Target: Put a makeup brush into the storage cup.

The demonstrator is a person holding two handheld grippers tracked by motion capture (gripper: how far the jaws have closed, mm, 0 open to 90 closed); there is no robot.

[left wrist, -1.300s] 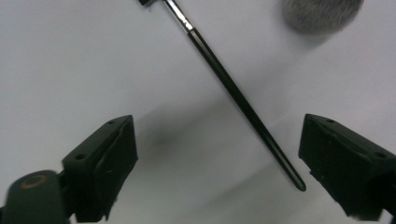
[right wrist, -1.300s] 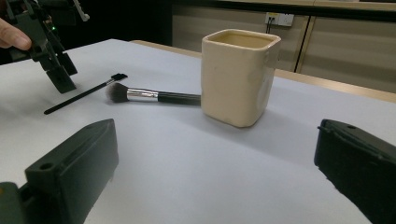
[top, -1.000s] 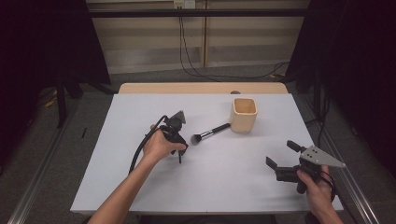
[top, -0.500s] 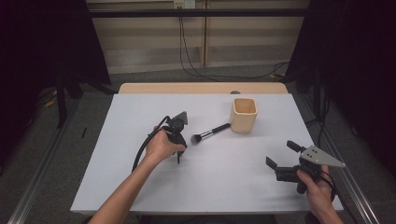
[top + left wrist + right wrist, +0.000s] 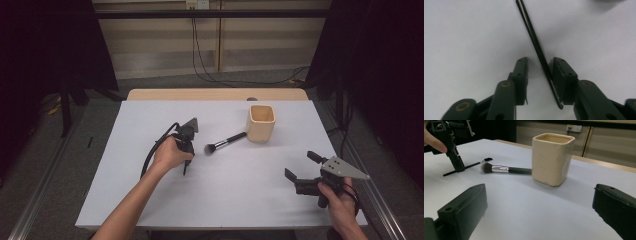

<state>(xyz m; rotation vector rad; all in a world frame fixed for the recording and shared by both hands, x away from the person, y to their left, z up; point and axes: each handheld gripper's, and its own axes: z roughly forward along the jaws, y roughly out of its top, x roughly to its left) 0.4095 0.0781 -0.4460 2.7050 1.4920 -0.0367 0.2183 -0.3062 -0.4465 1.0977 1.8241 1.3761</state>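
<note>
Left gripper view shows the left gripper (image 5: 539, 68) closing, half narrowed, around a thin black brush (image 5: 537, 47); only one pad touches, so it may slip sideways.

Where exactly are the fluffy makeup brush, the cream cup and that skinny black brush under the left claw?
Fluffy makeup brush (image 5: 226, 142), high view, on its handle.
Cream cup (image 5: 551, 157), right gripper view, on its front wall.
Thin black brush (image 5: 534, 40), left gripper view, on its stem, ahead of the jaws.

White-topped table (image 5: 150, 200) on grey floor (image 5: 45, 180) — beige panelled wall (image 5: 150, 45) behind, dark curtains (image 5: 380, 75) flanking.
</note>
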